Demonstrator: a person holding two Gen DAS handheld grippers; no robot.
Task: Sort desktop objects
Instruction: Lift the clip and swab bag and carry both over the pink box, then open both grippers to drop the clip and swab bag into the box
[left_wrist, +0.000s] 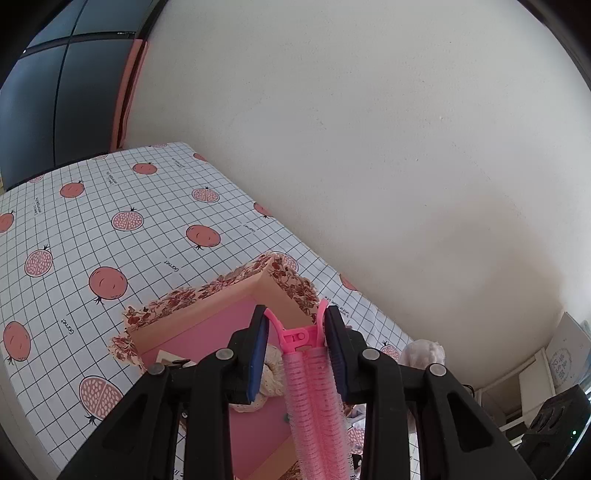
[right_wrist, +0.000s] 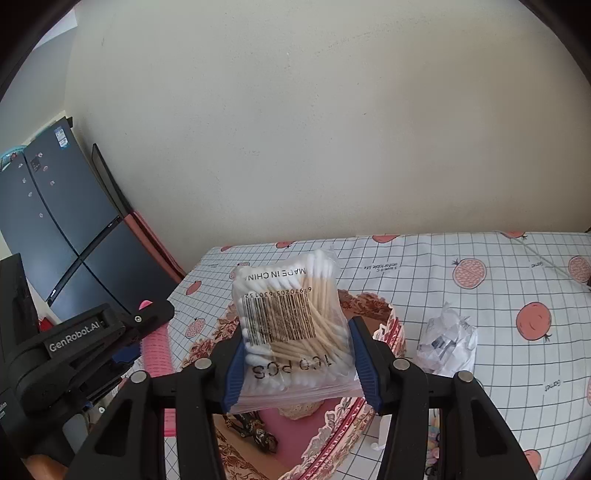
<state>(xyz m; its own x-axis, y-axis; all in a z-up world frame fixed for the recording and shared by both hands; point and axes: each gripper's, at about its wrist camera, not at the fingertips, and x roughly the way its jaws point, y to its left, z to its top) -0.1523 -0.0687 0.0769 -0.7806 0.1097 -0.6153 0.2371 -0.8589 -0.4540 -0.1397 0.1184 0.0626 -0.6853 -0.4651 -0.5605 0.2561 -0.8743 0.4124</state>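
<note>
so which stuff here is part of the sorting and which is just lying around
In the job:
- pink hair roller clip, held by left gripper
- cotton swab bag, held by right gripper
- floral box

Lying about:
- crumpled paper
- dark fridge

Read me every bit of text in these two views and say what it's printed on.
"MADE IN CHINA", "100 PCS" and a barcode with digits too blurred to trust: swab bag, seen upside down.
"GenRobot.AI": left gripper.
"Garnet": tablecloth.
Smaller tablecloth lines and the fridge sticker: too small to read.

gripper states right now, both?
Left gripper: shut on pink hair roller clip.
Right gripper: shut on bag of cotton swabs.
</note>
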